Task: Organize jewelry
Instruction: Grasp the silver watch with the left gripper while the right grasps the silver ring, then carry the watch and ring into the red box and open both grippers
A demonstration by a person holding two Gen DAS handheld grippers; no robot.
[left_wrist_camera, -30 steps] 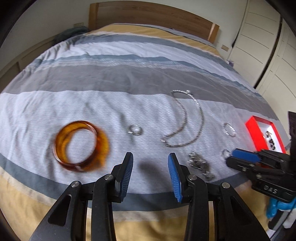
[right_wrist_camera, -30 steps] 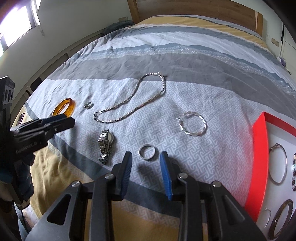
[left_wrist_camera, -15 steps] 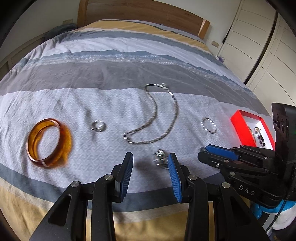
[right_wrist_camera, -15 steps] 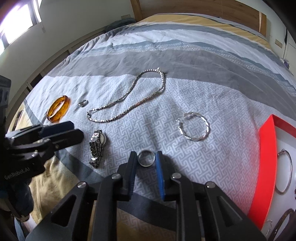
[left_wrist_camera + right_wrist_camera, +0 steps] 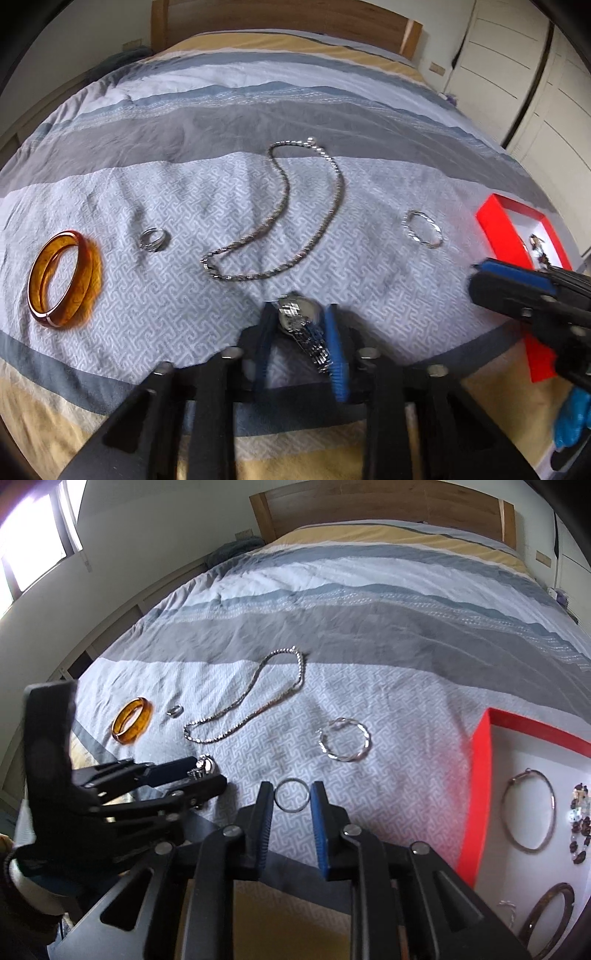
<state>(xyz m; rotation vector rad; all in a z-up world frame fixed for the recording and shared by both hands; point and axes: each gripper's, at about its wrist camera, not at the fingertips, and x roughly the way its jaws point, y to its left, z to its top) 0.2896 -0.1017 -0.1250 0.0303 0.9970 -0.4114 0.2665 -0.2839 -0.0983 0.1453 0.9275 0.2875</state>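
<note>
Slippage is the main risk at this stage: the right gripper (image 5: 291, 799) has its fingers (image 5: 263, 812) closed against the rim of a thin silver ring (image 5: 291, 800) that lies on the bed (image 5: 388, 635), and a narrow round band pinched edge-on could rotate or pop out as it is lifted, likely landing back on the soft patterned cover. The left gripper (image 5: 300, 334) straddles a metal watch (image 5: 301, 328) near the bed's near edge; the band lies against the right finger, but the left-wrist view is blurred, so firm contact on both sides cannot be confirmed. A flexible link band may sag or slide out if only one finger bears on it. The two grippers work close together, so collision between them is a further hazard. Red tray (image 5: 476, 786), at the right, already holds several bangles and a beaded piece; amber bangle (image 5: 64, 273), small ring (image 5: 154, 239), chain necklace (image 5: 295, 218) and twisted hoop (image 5: 422, 229) remain on the bed. Compared with one second earlier, the right fingers have narrowed from a wide gap onto the ring, and the left gripper has travelled rightward from open cover to the watch.
</note>
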